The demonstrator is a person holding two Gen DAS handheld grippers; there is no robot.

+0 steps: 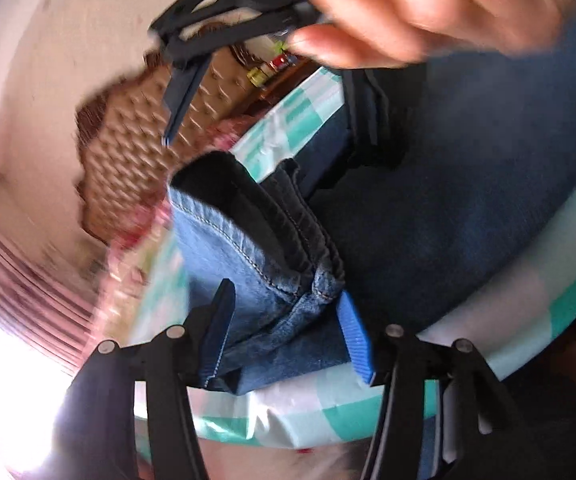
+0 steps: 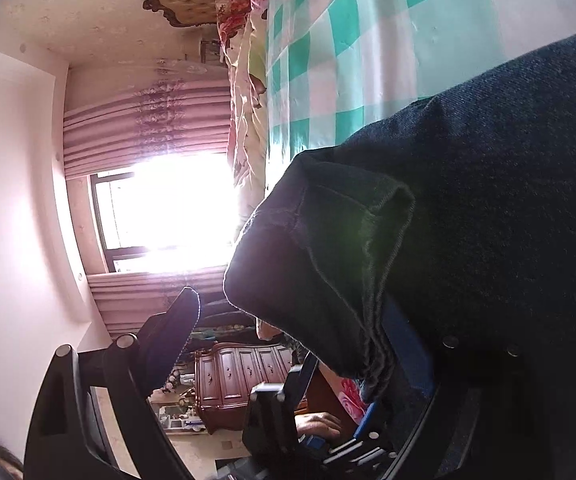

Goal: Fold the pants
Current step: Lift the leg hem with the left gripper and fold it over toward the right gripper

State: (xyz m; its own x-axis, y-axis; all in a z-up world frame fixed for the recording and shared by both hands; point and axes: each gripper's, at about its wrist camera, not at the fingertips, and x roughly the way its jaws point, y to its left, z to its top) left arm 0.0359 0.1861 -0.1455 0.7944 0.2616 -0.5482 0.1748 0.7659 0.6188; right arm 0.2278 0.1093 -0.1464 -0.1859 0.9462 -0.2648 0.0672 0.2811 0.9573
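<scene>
Left claw [image 1: 284, 328] stands half-spread round the hem of the pants [image 1: 248, 248], pads not pressing, w/ cloth between. Right claw [image 2: 299, 344] gapes wide, dark denim draped over one finger, prob. to square the fold. Pants, dark blue w/ paler inside, lie at the checked bed's [image 2: 367, 40] edge.
</scene>
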